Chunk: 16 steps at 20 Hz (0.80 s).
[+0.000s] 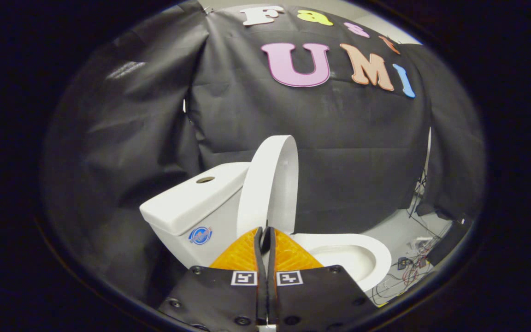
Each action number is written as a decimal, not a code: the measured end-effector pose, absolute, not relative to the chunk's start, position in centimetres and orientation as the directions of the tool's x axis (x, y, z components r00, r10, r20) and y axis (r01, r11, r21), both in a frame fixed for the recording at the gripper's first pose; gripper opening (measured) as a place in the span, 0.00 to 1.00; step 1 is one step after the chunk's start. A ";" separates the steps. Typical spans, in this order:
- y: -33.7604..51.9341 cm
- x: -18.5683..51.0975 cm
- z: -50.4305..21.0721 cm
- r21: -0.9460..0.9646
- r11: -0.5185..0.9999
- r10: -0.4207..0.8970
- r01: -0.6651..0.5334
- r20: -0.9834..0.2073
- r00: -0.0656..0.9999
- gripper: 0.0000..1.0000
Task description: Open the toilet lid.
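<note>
Lid point(270, 184) up, nearly straight, leaning back by tank point(191, 203), above bowl point(362, 258). Gripper point(264, 233) clenched, fingers pressed together, nothing between, tips at lid's low edge; touching or not, cannot tell. Opening step looks done. Next: pull gripper back slowly, don't knock lid down.

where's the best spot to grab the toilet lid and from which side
Probably the thin curved rim of the toilet lid, approached from the bowl side, one finger on each face. It stands upright near the tank, edge toward the camera, so the free rim is the reachable narrow part. The gripper, fingers together, would have to open first.
</note>
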<state>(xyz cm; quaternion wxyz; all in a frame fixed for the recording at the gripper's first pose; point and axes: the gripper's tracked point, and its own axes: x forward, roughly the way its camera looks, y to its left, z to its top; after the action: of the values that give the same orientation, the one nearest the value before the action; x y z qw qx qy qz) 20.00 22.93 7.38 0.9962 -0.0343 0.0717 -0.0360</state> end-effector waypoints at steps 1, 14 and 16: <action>23.3 20.2 7.3 -0.081 0.994 -0.082 0.071 -0.136 0.987 0.01; 27.7 21.7 7.1 -0.192 0.980 -0.071 0.056 -0.074 0.995 0.01; 29.2 22.4 6.4 -0.212 0.977 -0.037 0.019 -0.081 0.996 0.01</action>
<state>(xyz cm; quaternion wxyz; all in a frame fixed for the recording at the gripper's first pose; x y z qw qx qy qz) 22.36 29.15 6.38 0.9934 -0.1060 0.0423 -0.0142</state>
